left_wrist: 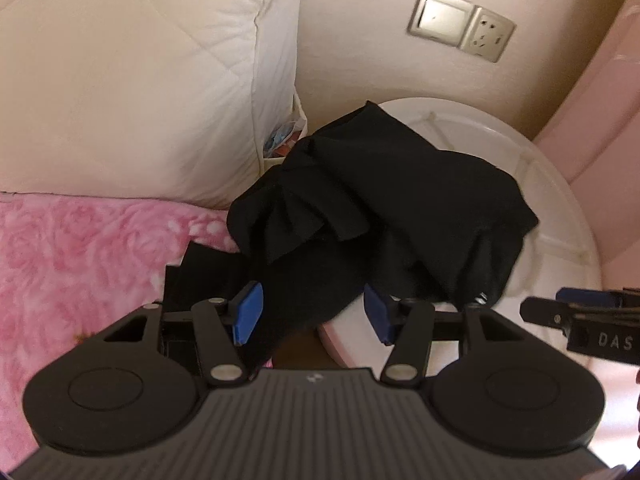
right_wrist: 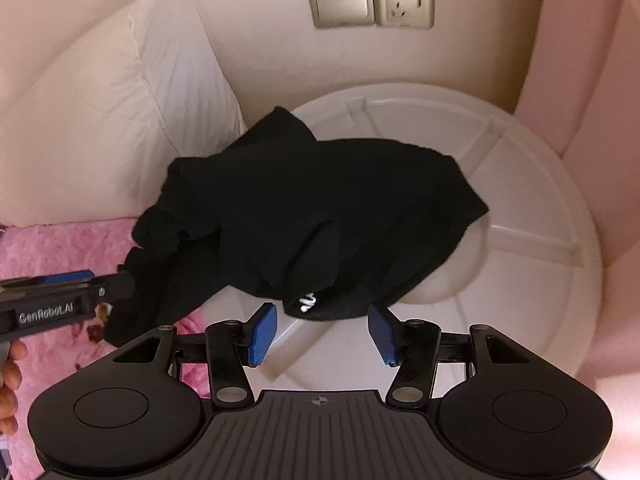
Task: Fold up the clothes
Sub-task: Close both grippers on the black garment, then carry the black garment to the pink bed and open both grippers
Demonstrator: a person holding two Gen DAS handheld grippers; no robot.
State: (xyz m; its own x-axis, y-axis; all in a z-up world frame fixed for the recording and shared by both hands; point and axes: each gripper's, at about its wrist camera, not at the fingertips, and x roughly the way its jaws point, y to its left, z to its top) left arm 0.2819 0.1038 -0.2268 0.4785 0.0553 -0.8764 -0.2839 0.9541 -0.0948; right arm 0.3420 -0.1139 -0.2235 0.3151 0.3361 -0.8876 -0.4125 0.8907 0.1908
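A crumpled black garment (left_wrist: 360,200) lies half on a round white table (left_wrist: 560,216) and half on a pink floral blanket (left_wrist: 80,248). My left gripper (left_wrist: 313,314) is open just above it, and a hanging fold of the cloth runs down between the blue pads (left_wrist: 248,314). In the right wrist view the garment (right_wrist: 320,216) shows a small white logo (right_wrist: 308,302) at its near hem. My right gripper (right_wrist: 324,334) stands open just short of that hem, over the table (right_wrist: 540,240), with nothing between its fingers. The left gripper's fingertip (right_wrist: 120,280) touches the garment's left end.
A white pillow (left_wrist: 140,92) leans on the wall behind the blanket. A light switch and socket (right_wrist: 370,0) sit on the wall above the table. Pink fabric (left_wrist: 600,120) borders the right. A small bin of colourful items (left_wrist: 284,140) stands between pillow and table. A hand (right_wrist: 8,364) is at the left edge.
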